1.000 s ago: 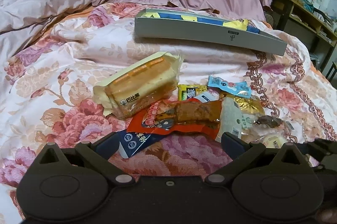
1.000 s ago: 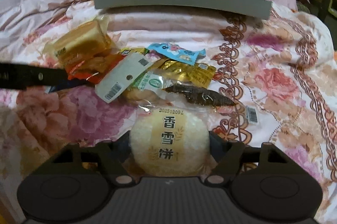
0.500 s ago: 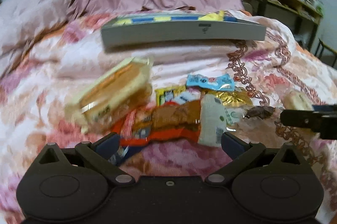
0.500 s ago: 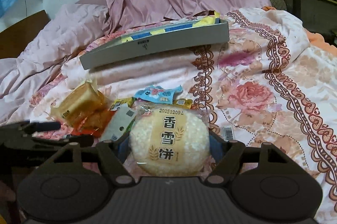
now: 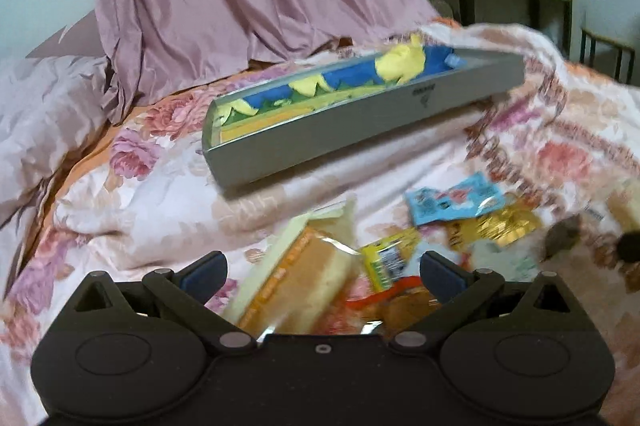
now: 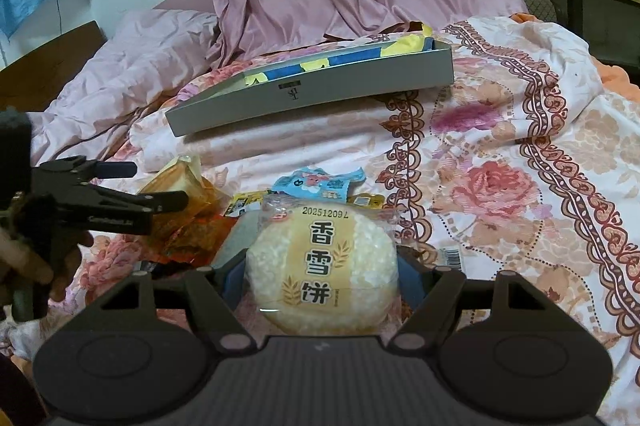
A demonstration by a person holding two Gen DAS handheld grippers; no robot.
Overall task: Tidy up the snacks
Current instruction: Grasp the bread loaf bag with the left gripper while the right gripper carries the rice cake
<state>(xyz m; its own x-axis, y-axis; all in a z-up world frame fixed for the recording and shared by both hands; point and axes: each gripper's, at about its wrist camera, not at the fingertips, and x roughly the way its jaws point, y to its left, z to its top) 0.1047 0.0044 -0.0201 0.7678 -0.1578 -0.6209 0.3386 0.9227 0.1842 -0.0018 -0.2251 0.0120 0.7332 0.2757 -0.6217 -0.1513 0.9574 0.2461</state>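
Right tool (image 6: 322, 276) around round rice cracker (image 6: 322, 266)

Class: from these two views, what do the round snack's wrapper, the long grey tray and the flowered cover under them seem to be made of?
Rice cracker wrapper: thin clear plastic film, glossy; the puffed grains show through and glare streaks it.
Grey tray: probably coated cardboard or thin plastic; flat matte walls, crisp corners. Which one is unclear.
Flowered cover: woven printed cloth, matte, creased in soft folds.

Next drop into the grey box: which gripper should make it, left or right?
Right. The right gripper is shut on the rice cracker pack, facing the grey box. The left gripper is open and empty above the snack pile.
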